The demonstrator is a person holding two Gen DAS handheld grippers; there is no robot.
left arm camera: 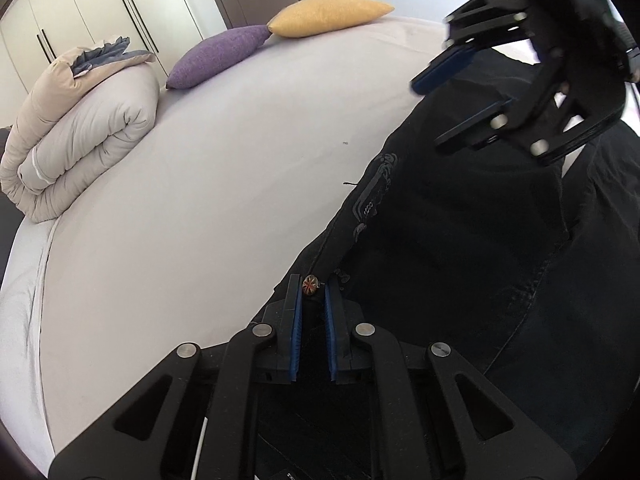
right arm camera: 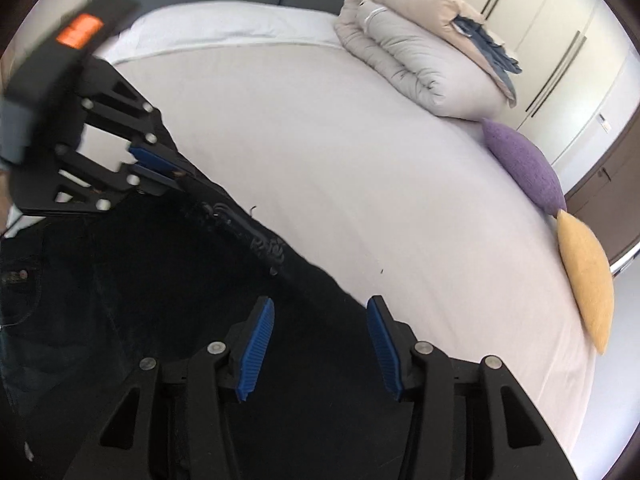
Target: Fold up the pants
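The left tool (left arm camera: 313, 300) grips the waistband of the black pants (left arm camera: 460, 248) on the bed (left arm camera: 200, 160), while the right tool (right arm camera: 320, 344) hovers open above them.

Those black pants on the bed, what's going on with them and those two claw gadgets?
A person is folding the black pants on the bed, holding a two-finger gripper in each hand. The left gripper is pinched on the pants' edge, right by a small round button. The right gripper is wide open above the dark fabric, gripping nothing. A rolled duvet, a purple pillow and a yellow pillow sit along the far side of the bed.
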